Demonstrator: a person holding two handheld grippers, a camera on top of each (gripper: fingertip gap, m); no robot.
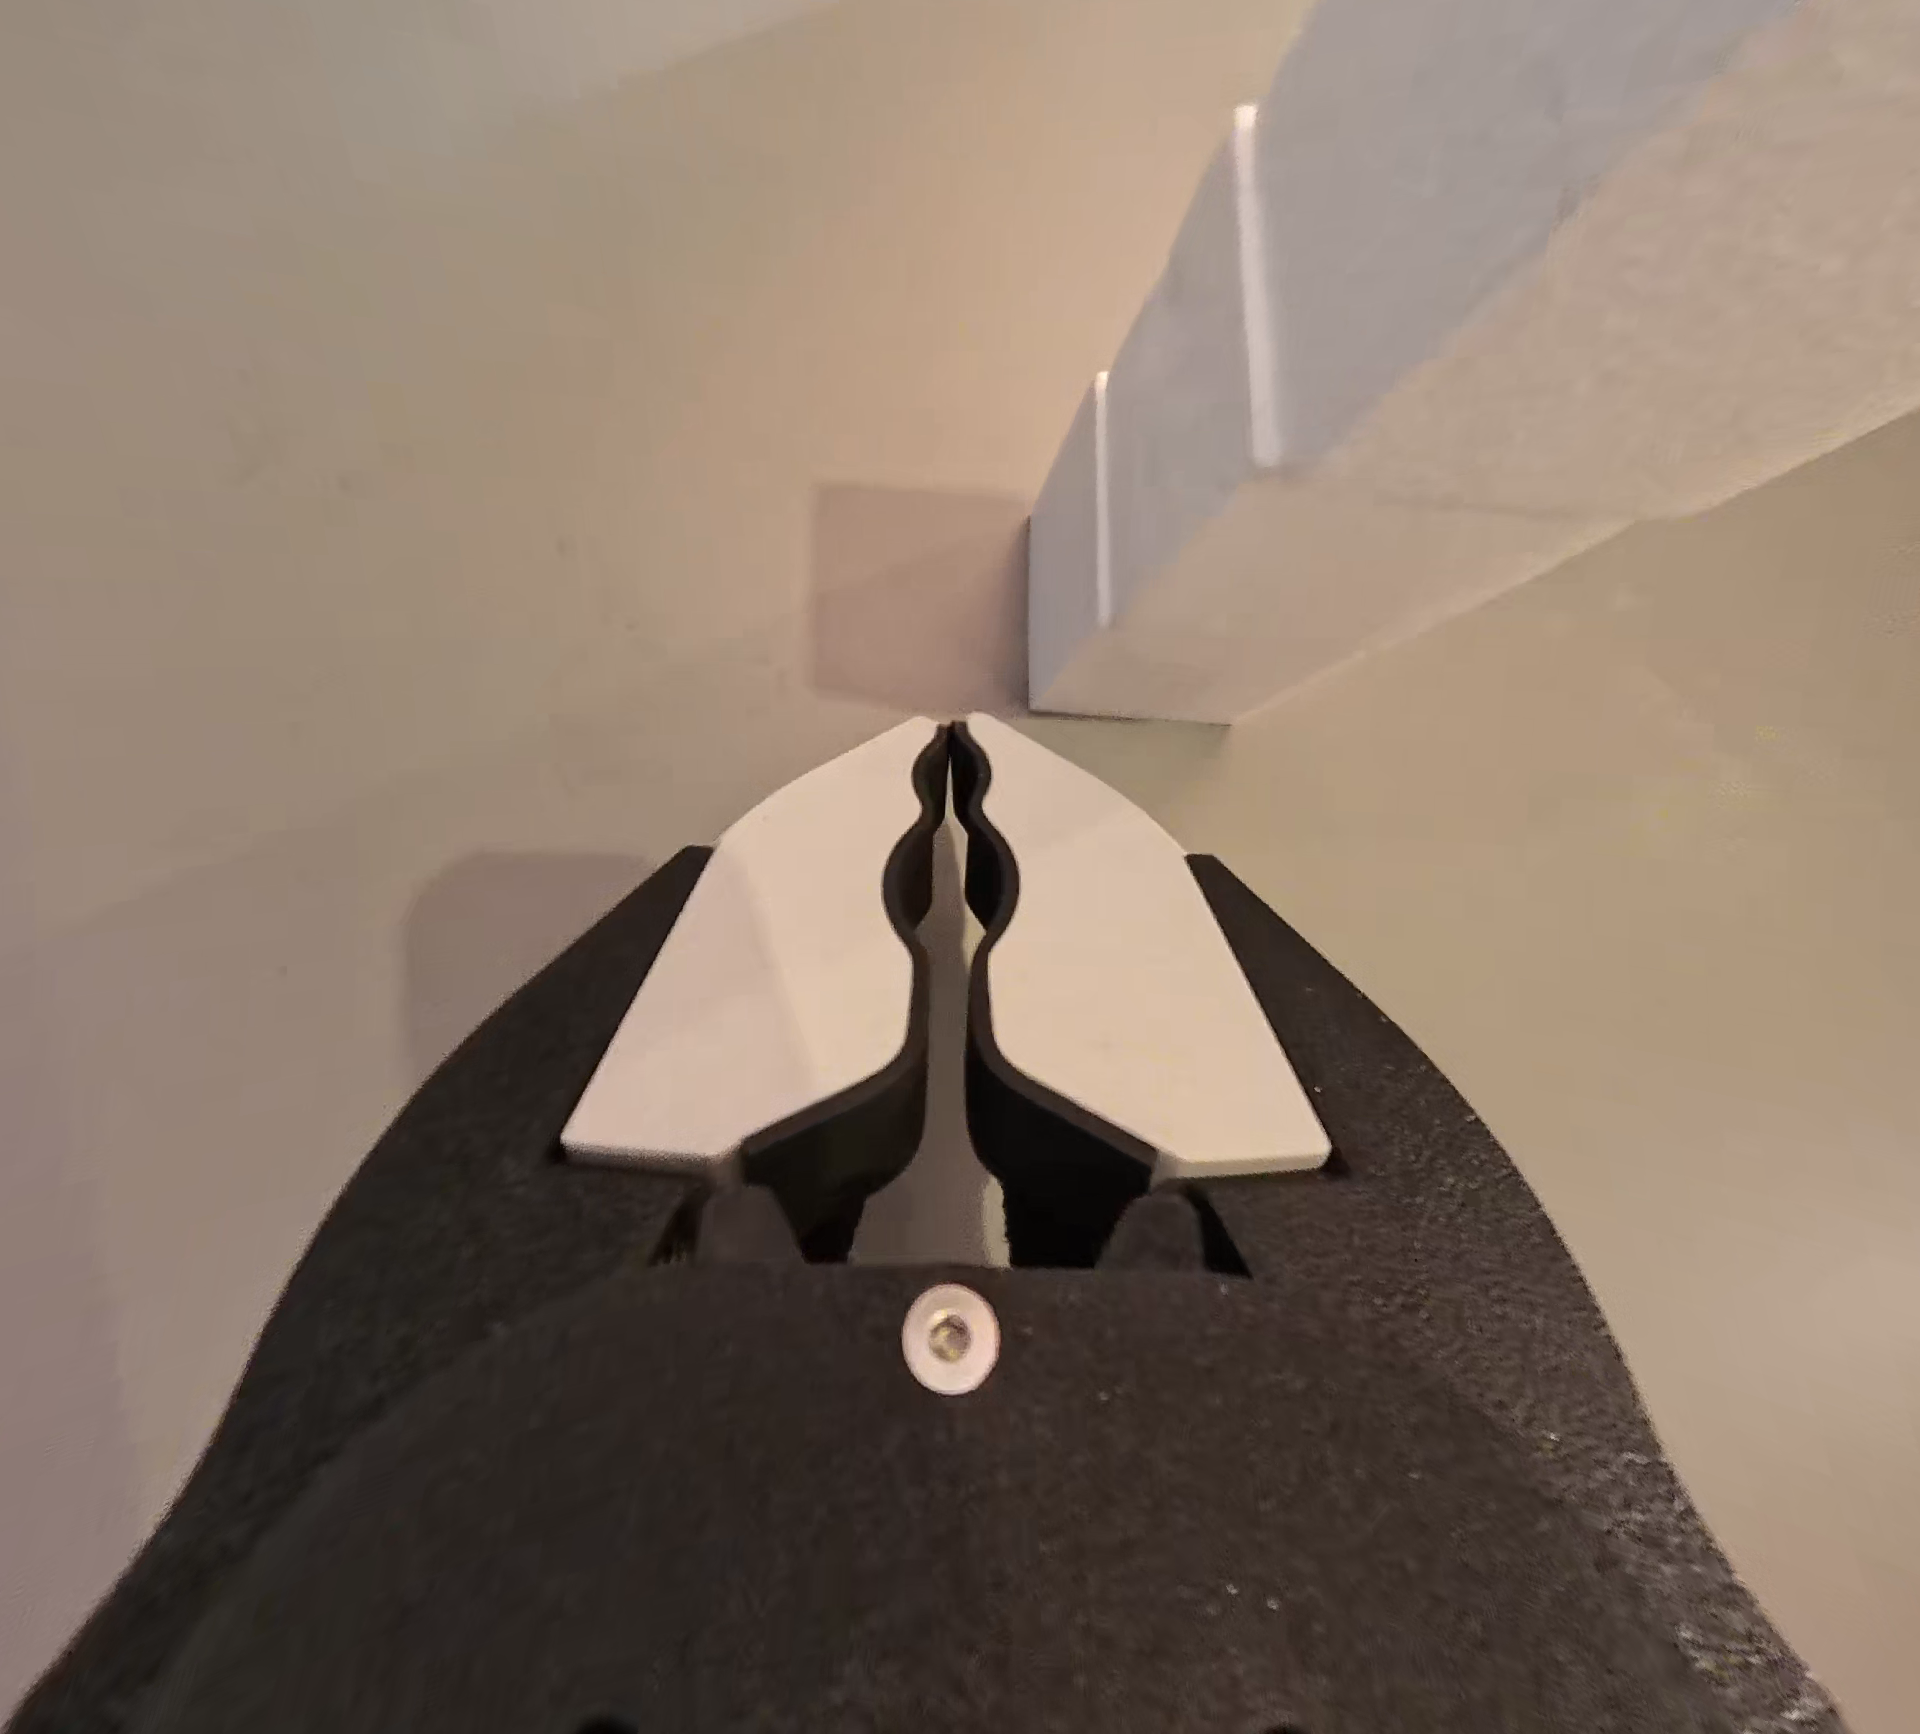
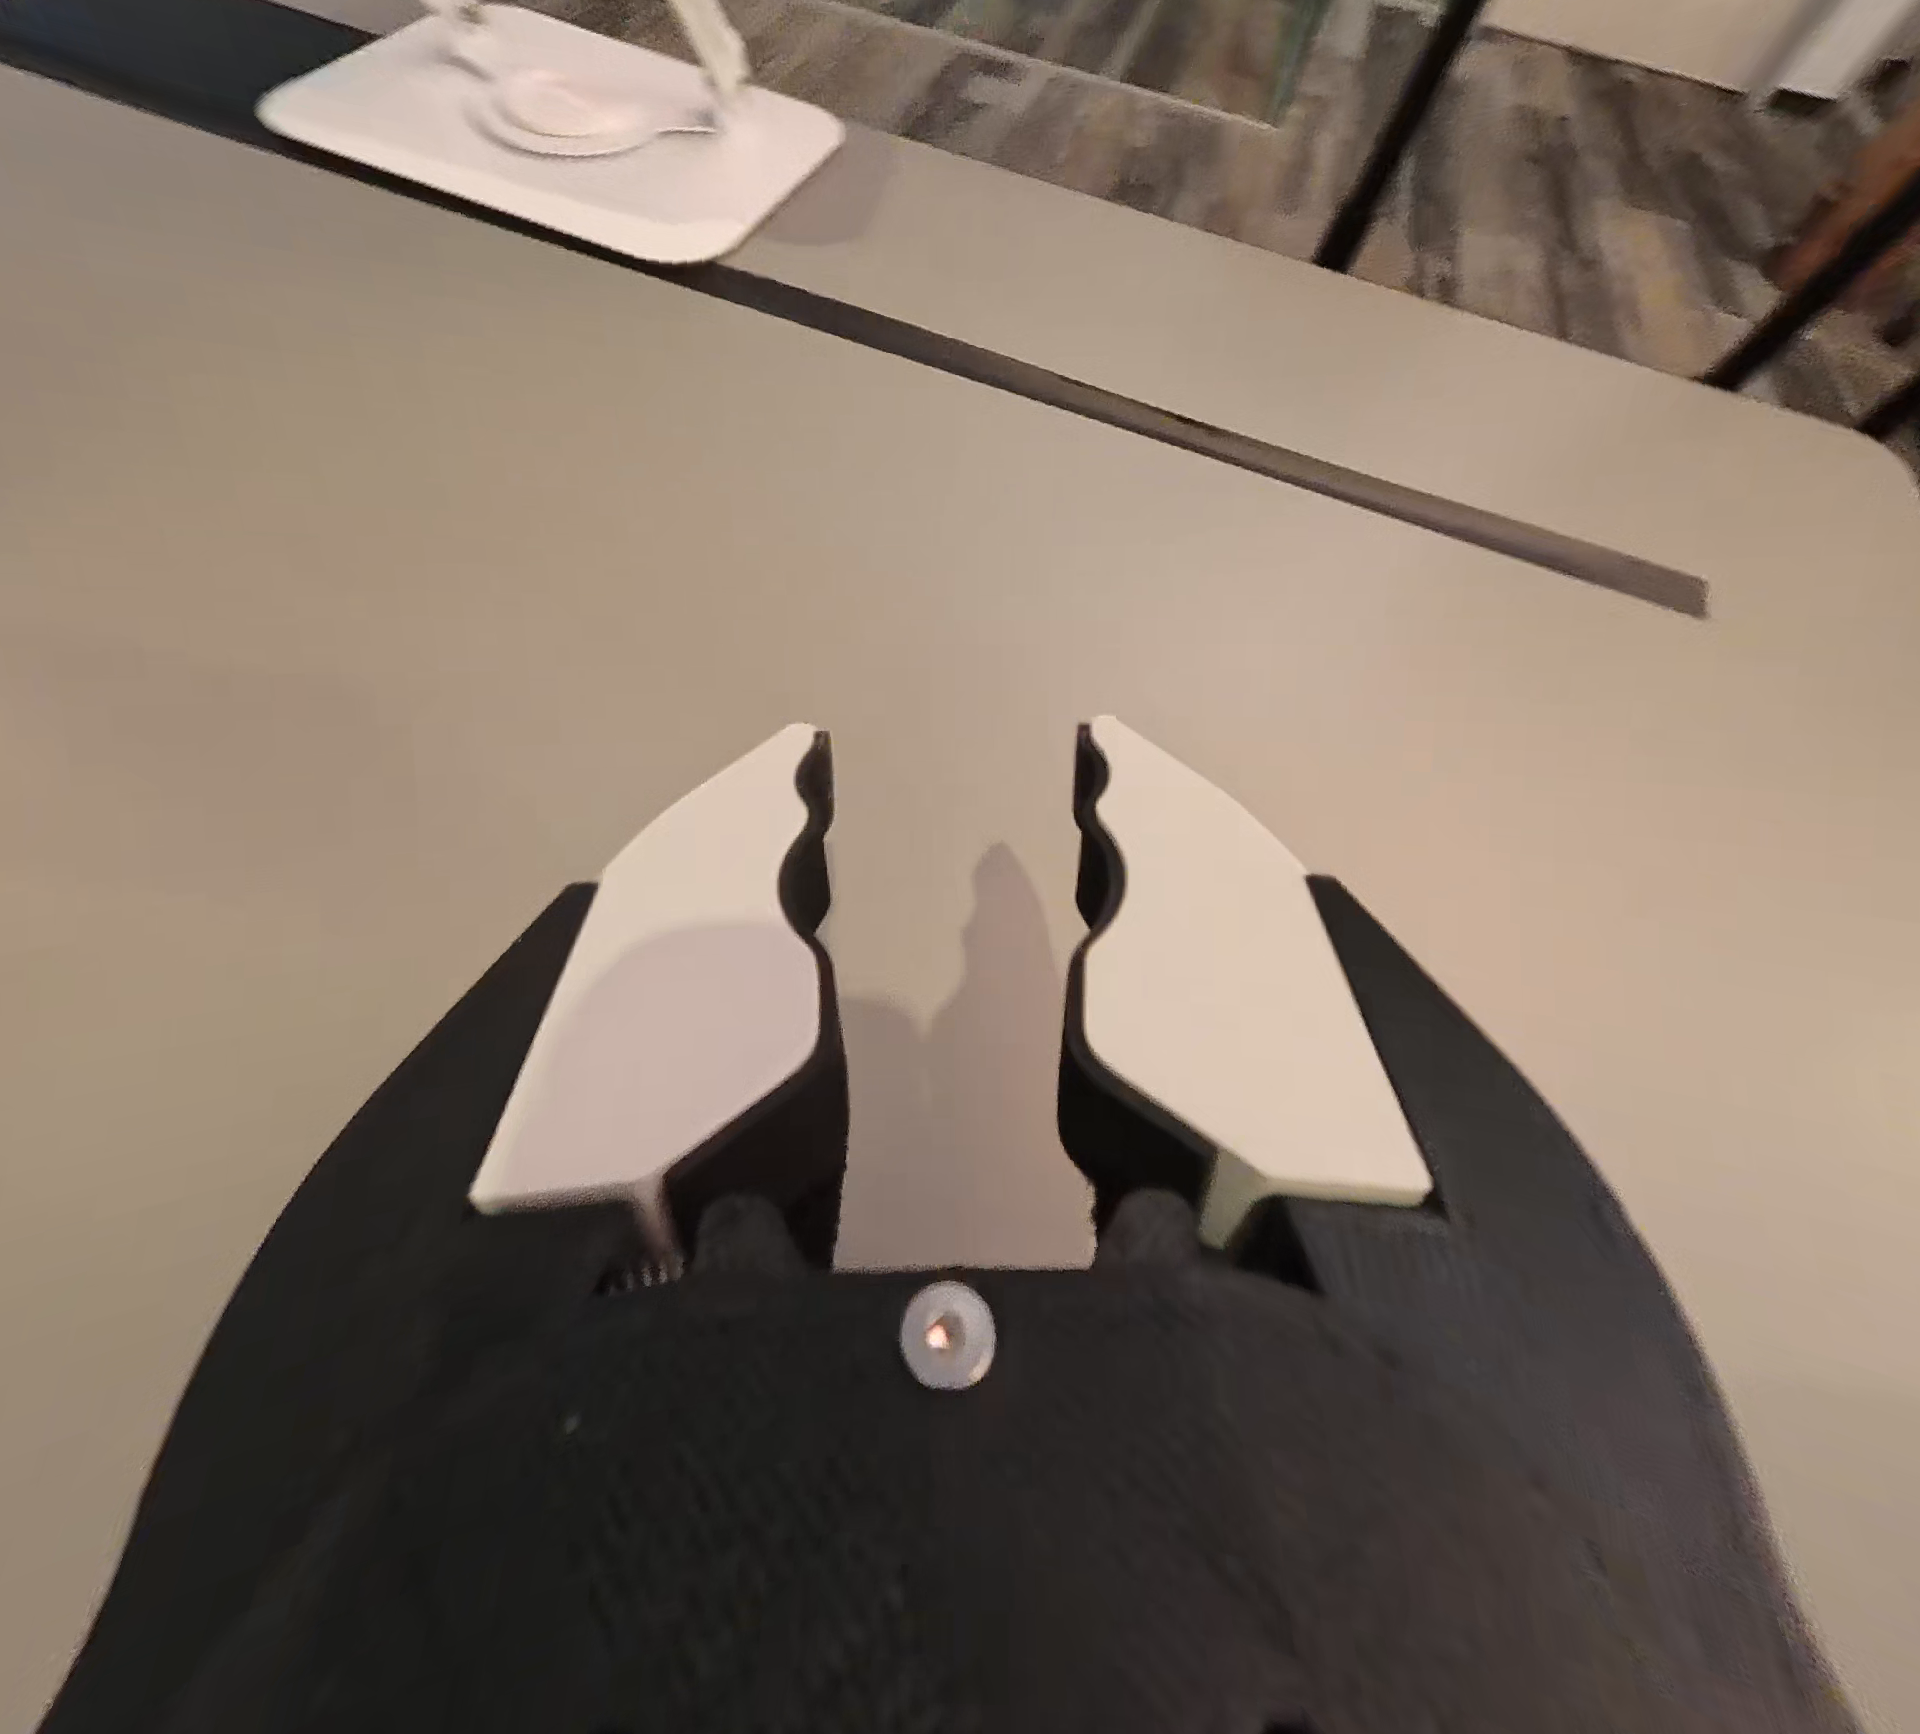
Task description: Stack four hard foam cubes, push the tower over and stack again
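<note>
**Left jaws together beside the block tower, right jaws apart over bare table**

The left gripper (image 1: 952, 728) has its two white fingers (image 1: 800, 946) pressed together at the tips, with nothing between them. It points down at the pale table (image 1: 416, 437). Just ahead of the tips and to their right stands a tower of white foam blocks (image 1: 1351, 437), its lowest block (image 1: 1132, 614) sitting on the table very near the tips; whether the tips touch it cannot be told. The blocks are slightly out of line with each other, so small steps show at the seams. Three blocks can be made out, and the upper end runs out of the picture at the top right, blurred, so the full count cannot be told. A square shadow (image 1: 914, 583) lies on the table straight ahead of the tips, left of the lowest block.

The right gripper (image 2: 952, 734) has its jaws apart and holds nothing. Only bare table (image 2: 520, 541) shows between and ahead of its fingers (image 2: 1226, 978); no blocks appear in this view. Well beyond the tips, to the left, a white stand (image 2: 665, 157) with slanted legs rests on the table, next to a dark mat (image 2: 156, 22). A dark slot (image 2: 1247, 437) crosses the table ahead of the jaws. Past the table's edge lies patterned carpet (image 2: 1143, 22), with a thin black furniture leg (image 2: 1455, 22) to the right.
</note>
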